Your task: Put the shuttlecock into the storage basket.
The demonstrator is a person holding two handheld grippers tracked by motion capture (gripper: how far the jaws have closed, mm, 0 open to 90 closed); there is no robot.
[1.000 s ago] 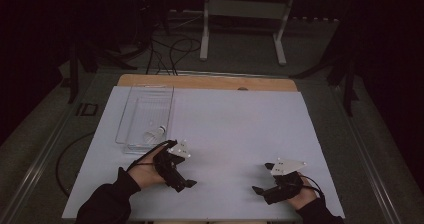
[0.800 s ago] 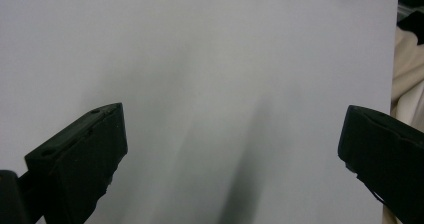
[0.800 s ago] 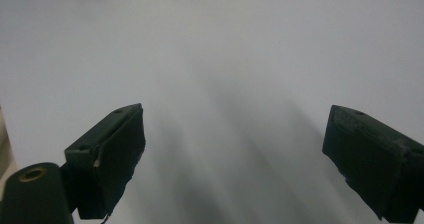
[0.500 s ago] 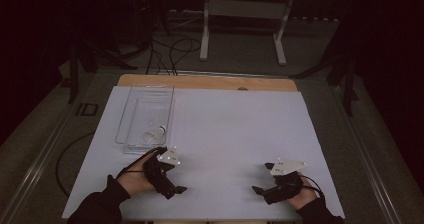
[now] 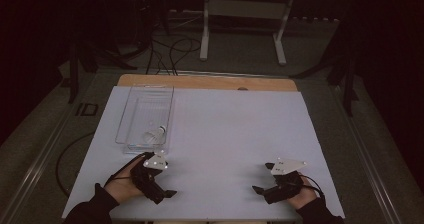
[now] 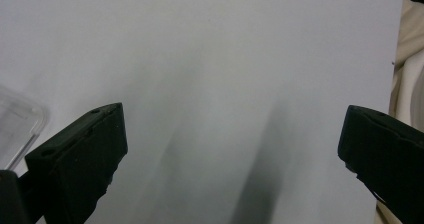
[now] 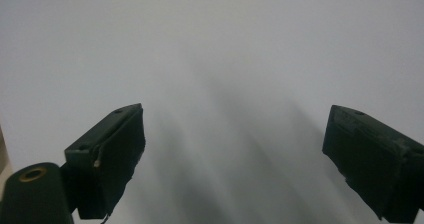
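Observation:
A clear plastic tray (image 5: pixel 131 134) lies on the left of the white table sheet (image 5: pixel 220 129), with a white shuttlecock (image 5: pixel 156 133) in its near end. My left gripper (image 5: pixel 162 191) rests on the sheet just in front of the tray, jaws wide apart and empty. The left gripper view has its black fingers (image 6: pixel 82 156) spread over bare sheet, with a corner of the clear tray (image 6: pixel 15 124) at the left edge. My right gripper (image 5: pixel 262 191) sits near the front right, open too, its fingers (image 7: pixel 107 154) apart over plain sheet.
A wooden strip (image 5: pixel 210 82) edges the table's far side. Behind it stands a white metal frame (image 5: pixel 240 19) with cables (image 5: pixel 165 49) on the dark floor. The sheet's front edge lies just behind both hands.
My left gripper has drawn back from the tray's near end toward the front edge of the table and turned rightward. The right gripper has stayed where it was.

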